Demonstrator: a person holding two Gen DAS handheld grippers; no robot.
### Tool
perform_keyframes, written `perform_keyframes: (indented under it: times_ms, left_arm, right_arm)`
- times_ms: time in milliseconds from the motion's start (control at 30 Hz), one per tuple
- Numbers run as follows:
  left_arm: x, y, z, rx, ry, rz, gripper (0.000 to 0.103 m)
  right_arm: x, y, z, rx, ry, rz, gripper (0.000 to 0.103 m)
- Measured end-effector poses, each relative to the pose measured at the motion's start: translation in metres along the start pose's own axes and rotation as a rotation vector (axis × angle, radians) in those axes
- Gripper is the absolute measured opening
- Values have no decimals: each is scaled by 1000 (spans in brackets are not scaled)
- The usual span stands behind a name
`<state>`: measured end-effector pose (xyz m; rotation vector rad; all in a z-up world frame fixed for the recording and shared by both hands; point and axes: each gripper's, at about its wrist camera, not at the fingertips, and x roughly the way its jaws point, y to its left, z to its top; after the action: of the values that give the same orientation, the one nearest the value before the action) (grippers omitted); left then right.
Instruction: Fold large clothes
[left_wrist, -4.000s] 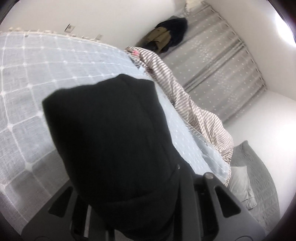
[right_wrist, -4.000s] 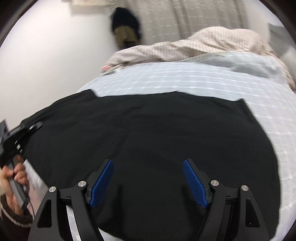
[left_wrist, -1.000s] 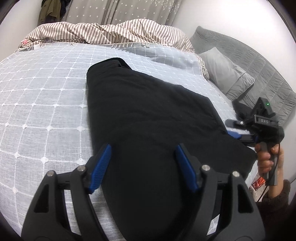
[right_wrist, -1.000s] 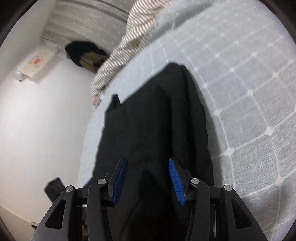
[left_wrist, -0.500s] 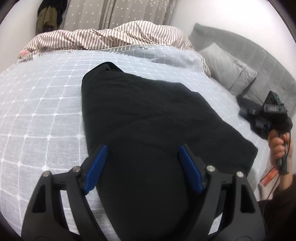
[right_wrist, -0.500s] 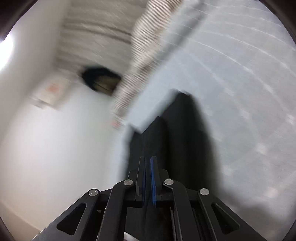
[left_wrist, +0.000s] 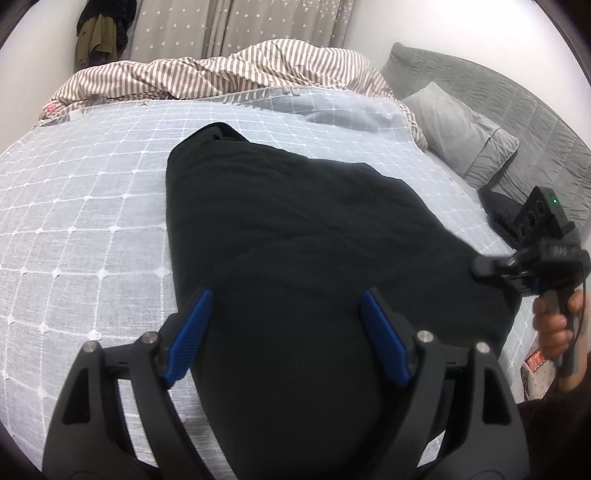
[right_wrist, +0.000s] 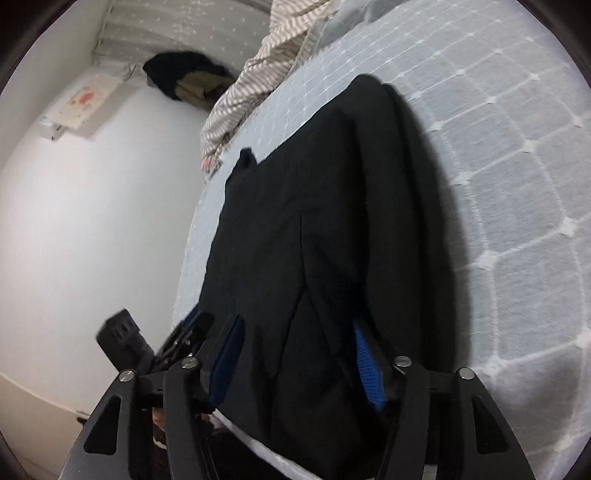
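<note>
A large black garment lies folded lengthwise on the bed's white grid-patterned cover. My left gripper hovers over its near end, jaws wide and still opening, their blue pads clear of the cloth below them. In the right wrist view the same garment stretches away from my right gripper. Its jaws are opening too, with the garment's near edge lying between the pads, which do not press on it. The left wrist view shows the right gripper at the garment's right edge, in a person's hand.
A striped duvet is bunched at the far end of the bed, with a grey pillow and a grey quilted headboard to the right. Clothes hang by the curtain. A white wall runs along the bed's left side.
The right gripper's jaws shut half a second ago and have parted again. It pulled away from the garment's right edge, then came back. The left jaws have widened a little.
</note>
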<state>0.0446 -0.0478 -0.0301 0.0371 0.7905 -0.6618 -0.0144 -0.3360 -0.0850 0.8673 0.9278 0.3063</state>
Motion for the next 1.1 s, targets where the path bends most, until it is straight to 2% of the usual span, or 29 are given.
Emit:
perform_keyframes:
  times_ms: [33, 100, 167, 267, 300, 367, 433, 467, 500, 567, 667, 733, 833, 1000, 1100]
  left_arm:
    - [0, 1, 2, -11, 1, 2, 83]
    - [-1, 4, 5, -41, 0, -5, 83]
    - [-4, 9, 7, -85, -13, -26, 83]
    - [-4, 17, 10, -140, -13, -55, 88]
    - [-3, 18, 10, -144, -5, -59, 88]
    - [6, 20, 9, -144, 36, -61, 88]
    - [14, 21, 8, -146, 79, -63, 88]
    - [17, 22, 7, -158, 98, -78, 88]
    - [19, 24, 7, -173, 111, -87, 89]
    - [22, 31, 7, -230, 137, -110, 90]
    - [23, 41, 8, -292, 156, -133, 94]
    - [25, 49, 7, -321, 165, -124, 100]
    - [36, 59, 5, -360, 208, -161, 102]
    - [65, 79, -5, -506, 299, -320, 102]
    - [82, 87, -11, -570, 346, -420, 103]
  right_arm:
    - [3, 9, 0, -42, -20, -31, 28]
    - [-6, 26, -1, -82, -93, -47, 23]
    - [-35, 53, -6, -142, -210, -40, 22]
    - [-63, 69, -23, -196, -286, -74, 22]
    - [-66, 65, -31, -198, -285, -111, 22]
    - [-57, 44, -37, -146, -222, -211, 23]
    - [-25, 16, -39, -90, -87, -360, 31]
    - [-11, 8, -41, -94, -44, -400, 37]
    - [-8, 6, -42, -91, -40, -412, 39]
    - [-14, 11, -42, -89, -72, -376, 45]
    - [-38, 12, -38, -76, -141, -304, 61]
    - [-53, 5, -33, -30, -207, -251, 79]
    - [-54, -13, -28, 49, -228, -152, 82]
    - [-27, -52, -10, 174, -126, -93, 82]
    - [-6, -73, -1, 270, -75, -1, 82]
